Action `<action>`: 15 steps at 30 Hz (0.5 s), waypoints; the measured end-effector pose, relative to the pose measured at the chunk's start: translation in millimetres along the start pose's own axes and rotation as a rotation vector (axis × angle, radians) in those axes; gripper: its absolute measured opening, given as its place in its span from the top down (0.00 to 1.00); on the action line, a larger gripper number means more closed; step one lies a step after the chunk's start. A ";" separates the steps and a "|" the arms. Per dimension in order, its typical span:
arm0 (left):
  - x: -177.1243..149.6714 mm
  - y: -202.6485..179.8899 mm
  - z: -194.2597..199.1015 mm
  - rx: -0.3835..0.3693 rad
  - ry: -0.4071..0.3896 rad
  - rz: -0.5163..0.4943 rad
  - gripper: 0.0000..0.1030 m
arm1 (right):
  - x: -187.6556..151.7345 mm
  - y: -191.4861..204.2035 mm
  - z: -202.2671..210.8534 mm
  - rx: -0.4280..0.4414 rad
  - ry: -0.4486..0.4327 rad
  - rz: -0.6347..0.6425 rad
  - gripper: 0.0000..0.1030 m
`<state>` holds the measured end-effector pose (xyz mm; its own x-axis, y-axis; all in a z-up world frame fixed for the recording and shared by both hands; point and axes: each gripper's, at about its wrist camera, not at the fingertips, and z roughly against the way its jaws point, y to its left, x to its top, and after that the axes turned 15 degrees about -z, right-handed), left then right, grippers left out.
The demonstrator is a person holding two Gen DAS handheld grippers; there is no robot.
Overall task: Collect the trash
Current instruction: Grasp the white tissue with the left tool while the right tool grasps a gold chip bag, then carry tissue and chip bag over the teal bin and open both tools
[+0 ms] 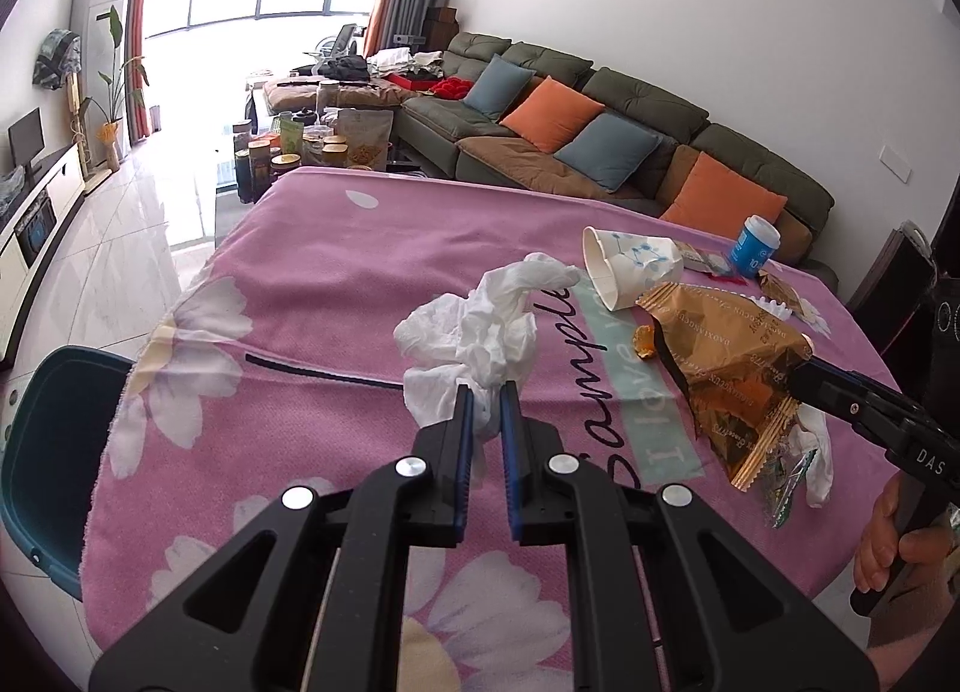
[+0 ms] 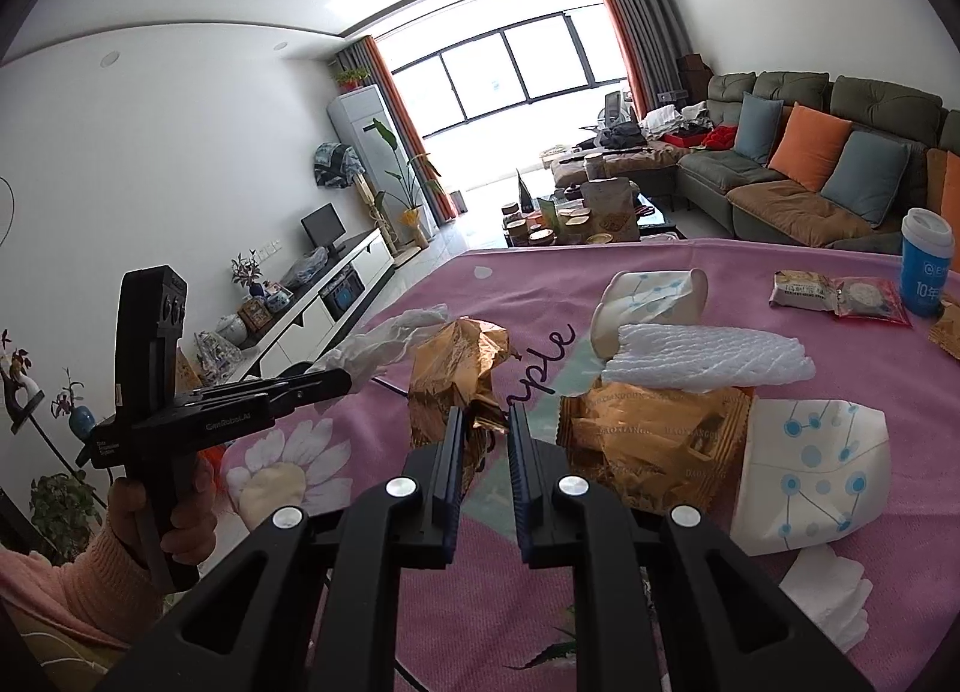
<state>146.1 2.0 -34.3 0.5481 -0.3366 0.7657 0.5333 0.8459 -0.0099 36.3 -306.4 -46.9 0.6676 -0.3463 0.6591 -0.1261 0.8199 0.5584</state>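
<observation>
The left gripper (image 1: 485, 389) has its jaws clamped on the crumpled tissue (image 1: 474, 332) mid-worktop; the blue bin (image 1: 54, 452) lies near-left. The right gripper (image 2: 486, 419) seems to pinch the gold wrapper (image 2: 456, 374), further right.

Tissue (image 1: 480, 332) left of wrapper (image 1: 738, 380)

2 paper cups (image 2: 651, 302), 2 gold wrappers (image 2: 456, 374), 1 blue cup (image 2: 926, 263).

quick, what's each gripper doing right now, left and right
Left gripper: closed on the crumpled white tissue.
Right gripper: closed on the gold foil wrapper.
</observation>
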 end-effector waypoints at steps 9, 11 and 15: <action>-20.6 31.8 41.3 0.078 -0.034 0.066 0.91 | -1.4 34.2 -31.6 0.080 0.060 0.046 0.87; -25.6 39.1 50.2 0.098 -0.039 0.080 0.91 | -1.6 43.5 -40.2 0.101 0.074 0.059 0.87; -38.0 56.6 65.7 0.138 -0.039 0.117 0.91 | -1.6 62.2 -56.0 0.138 0.104 0.086 0.87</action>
<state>113.1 89.9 -21.7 0.5742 -0.2184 0.7890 0.3725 0.9279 -0.0142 68.5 -229.3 -41.4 0.7214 -0.2223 0.6558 -0.2806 0.7720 0.5703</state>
